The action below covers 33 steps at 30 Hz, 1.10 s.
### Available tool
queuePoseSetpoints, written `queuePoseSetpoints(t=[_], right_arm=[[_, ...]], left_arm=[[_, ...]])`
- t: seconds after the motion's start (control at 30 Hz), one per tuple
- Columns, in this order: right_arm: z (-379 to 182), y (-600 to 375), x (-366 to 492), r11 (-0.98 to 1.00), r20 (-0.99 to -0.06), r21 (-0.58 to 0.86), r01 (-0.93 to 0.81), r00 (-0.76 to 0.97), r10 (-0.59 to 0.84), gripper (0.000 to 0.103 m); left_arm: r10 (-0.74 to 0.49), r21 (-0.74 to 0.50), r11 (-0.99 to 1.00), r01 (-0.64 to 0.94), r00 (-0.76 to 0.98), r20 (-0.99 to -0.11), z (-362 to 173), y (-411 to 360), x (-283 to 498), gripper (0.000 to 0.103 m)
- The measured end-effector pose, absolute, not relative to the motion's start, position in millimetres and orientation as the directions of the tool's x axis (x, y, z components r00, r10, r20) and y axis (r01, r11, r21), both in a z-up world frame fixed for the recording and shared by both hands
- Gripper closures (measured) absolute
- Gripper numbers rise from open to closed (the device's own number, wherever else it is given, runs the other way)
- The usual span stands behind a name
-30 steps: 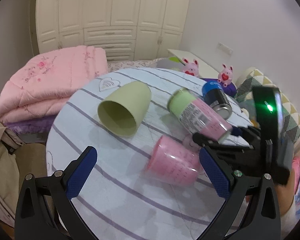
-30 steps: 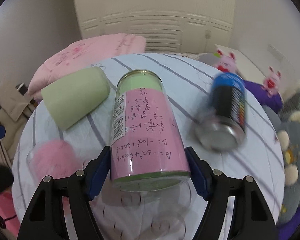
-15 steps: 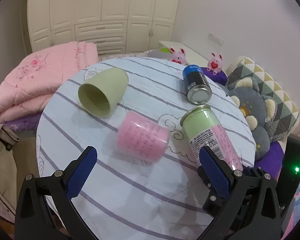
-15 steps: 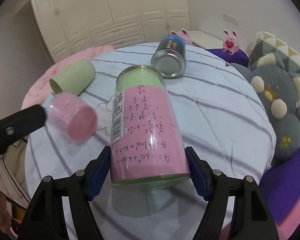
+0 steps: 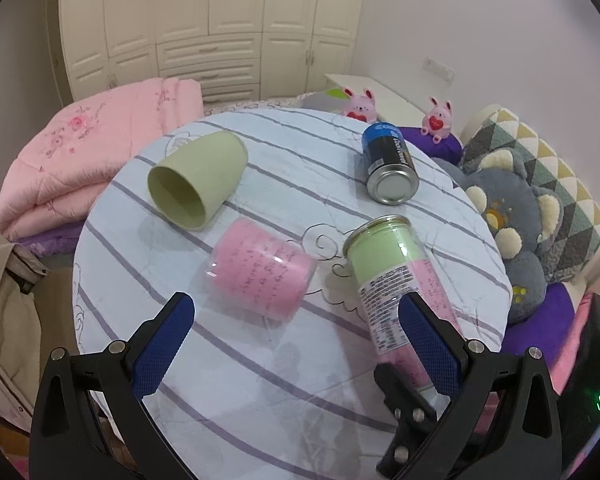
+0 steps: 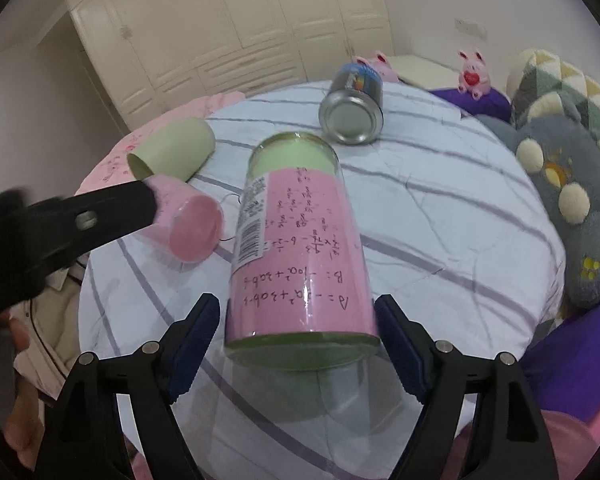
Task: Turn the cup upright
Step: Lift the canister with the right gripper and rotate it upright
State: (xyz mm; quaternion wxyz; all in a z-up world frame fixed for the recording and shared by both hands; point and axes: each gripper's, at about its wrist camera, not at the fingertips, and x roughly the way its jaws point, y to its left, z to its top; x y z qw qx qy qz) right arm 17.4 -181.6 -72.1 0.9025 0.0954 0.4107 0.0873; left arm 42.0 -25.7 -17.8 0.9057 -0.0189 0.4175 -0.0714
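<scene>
A tall clear cup with a pink and green paper liner (image 6: 300,248) lies between the blue pads of my right gripper (image 6: 298,344), which is shut on its lower end and holds it tilted above the round striped table (image 6: 440,216). The same cup shows in the left wrist view (image 5: 392,280). My left gripper (image 5: 296,344) is open and empty, above the table's near side. A short pink-lined clear cup (image 5: 260,276) lies on its side just beyond it. A green cup (image 5: 196,184) lies on its side at the far left.
A blue and black can (image 5: 390,168) lies on its side at the far right of the table. Folded pink quilts (image 5: 84,160) lie to the left. Grey plush cushions (image 5: 516,220) lie to the right. White wardrobes stand behind.
My right gripper has carried the tall cup back toward the table's near right side. My left gripper has pulled back and up from the short pink cup.
</scene>
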Motion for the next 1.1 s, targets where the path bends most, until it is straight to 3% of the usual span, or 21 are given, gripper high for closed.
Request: queuePoseSetpoints(t=[0.3, 0.63, 0.9, 1.1], right_arm=[[-49.9, -209.8, 2.7, 0.979, -0.683, 0.162, -0.122, 0.702, 0.201, 0.021], [-45.9, -256.2, 10.2, 0.947, -0.662, 0.251, -0.199, 0.679, 0.318, 0.021], [-52.1, -284.1, 33.4, 0.977, -0.695, 0.151, -0.150, 0.687, 0.212, 0.021], [-62.5, -295.1, 44.0, 0.967, -0.675, 0.189, -0.171, 0.692, 0.255, 0.021]], left_arm=[[-0.137, -0.097, 0.990, 0.099, 0.613, -0.778, -16.8, -59.2, 53.3, 0.000], [-0.094, -0.060, 0.995, 0.080, 0.546, -0.832, -30.9, -103.2, 76.2, 0.000], [-0.016, 0.003, 0.999, 0.040, 0.476, -0.879, -51.7, -128.9, 100.9, 0.000], [-0.011, 0.000, 1.000, 0.025, 0.428, -0.904, -64.9, -137.5, 115.5, 0.000]])
